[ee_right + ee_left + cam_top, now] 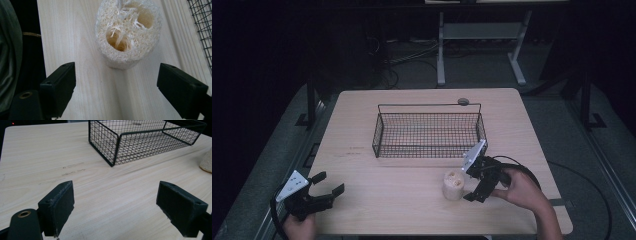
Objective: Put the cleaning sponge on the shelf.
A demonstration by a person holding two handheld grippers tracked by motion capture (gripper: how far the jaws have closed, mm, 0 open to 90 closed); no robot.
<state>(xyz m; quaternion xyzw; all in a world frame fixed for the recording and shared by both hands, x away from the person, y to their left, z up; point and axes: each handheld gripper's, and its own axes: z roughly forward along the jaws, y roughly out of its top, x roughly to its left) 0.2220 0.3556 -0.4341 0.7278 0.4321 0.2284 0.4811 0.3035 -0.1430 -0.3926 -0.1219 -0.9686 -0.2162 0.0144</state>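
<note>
On the left, the left gripper [328, 184] sits low over the near-left corner of the surface [362, 130]. Its jaws are wide apart and nothing is between them. It is well away from everything else and looks like it is just waiting.

In the middle, toward the far side, stands a black wire basket [428, 130]. Its inside looks bare in both the high view and the left gripper view.

In front of the basket, a bit to the right, stands a pale loofah sponge [453, 185]. It is upright, with its holes facing up. It is near the basket but not touching it.

On the right, the right gripper [473, 185] is just beside the sponge. In the right gripper view, its jaws are spread wide and the sponge [128, 35] sits a little ahead of them, not yet between them.

My guess is the job is to put the sponge in the basket, and the reaching step is on now. Next, the right gripper needs to slide forward until a jaw is on each side of the sponge, then squeeze softly, because the sponge looks squishy.
</note>
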